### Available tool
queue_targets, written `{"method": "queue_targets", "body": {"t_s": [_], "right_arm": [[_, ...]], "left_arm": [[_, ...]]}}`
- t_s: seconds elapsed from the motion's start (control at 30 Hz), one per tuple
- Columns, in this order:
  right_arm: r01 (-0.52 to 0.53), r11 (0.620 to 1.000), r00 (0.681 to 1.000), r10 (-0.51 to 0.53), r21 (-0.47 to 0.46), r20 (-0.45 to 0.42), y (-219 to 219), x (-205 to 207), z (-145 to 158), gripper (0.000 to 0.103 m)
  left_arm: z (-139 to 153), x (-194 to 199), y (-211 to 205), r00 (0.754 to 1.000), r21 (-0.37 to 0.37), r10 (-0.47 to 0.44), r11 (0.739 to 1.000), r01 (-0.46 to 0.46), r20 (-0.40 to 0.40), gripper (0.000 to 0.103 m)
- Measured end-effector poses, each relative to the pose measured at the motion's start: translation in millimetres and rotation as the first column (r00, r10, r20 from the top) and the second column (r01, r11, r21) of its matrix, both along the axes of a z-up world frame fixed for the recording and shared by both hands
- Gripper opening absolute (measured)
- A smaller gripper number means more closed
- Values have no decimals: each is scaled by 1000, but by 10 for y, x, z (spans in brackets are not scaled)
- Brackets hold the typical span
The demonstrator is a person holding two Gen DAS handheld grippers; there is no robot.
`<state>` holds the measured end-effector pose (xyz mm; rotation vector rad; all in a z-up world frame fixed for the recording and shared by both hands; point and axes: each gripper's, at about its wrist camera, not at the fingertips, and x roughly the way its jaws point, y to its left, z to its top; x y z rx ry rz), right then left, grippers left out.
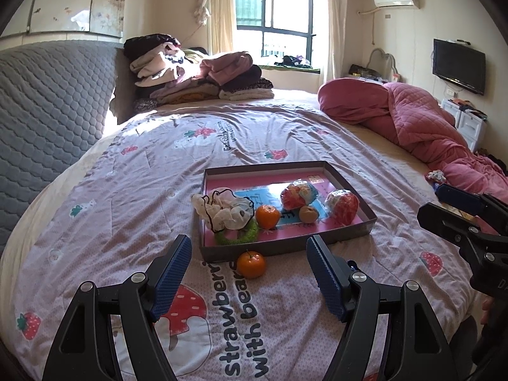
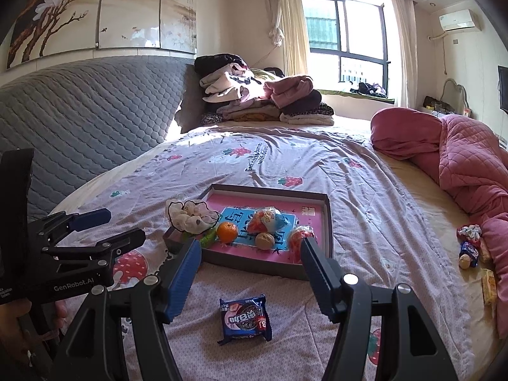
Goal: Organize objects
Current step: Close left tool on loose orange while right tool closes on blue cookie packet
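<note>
A shallow grey box [image 1: 279, 247] [image 2: 254, 262] with a pink floor lies on the bed. It holds a white scrunchie [image 1: 222, 209], a green ring [image 1: 244, 235], an orange [image 1: 267, 216], a walnut [image 1: 308, 214] and two wrapped snacks [image 1: 298, 194] [image 1: 343, 206]. A second orange [image 1: 251, 264] lies on the sheet just in front of the box, between the open fingers of my left gripper [image 1: 249, 250]. A blue cookie packet [image 2: 245, 319] lies on the sheet between the open fingers of my right gripper [image 2: 250, 252]. Both grippers are empty.
Small snacks and a scrunchie [image 2: 470, 247] lie at the bed's right edge by a pink quilt [image 2: 460, 158]. Folded clothes [image 1: 197, 73] are piled at the far end. A grey headboard [image 1: 47, 104] runs along the left.
</note>
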<state>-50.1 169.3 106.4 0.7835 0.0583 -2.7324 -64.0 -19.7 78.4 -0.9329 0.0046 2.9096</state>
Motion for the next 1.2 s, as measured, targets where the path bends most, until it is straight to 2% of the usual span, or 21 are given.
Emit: {"method": "queue_targets", "body": {"t_s": [0.7,1.2], "right_arm": [[-13,999,998,11,29,67,-9,55,-359,65],[-39,996,987,26,78,158,-92,40,-828,65]], "left_arm": [[-307,-17,5,997,-20,16,1000,-15,77,76],[-751,-97,79,985,-55,6,998,4,174,76]]}}
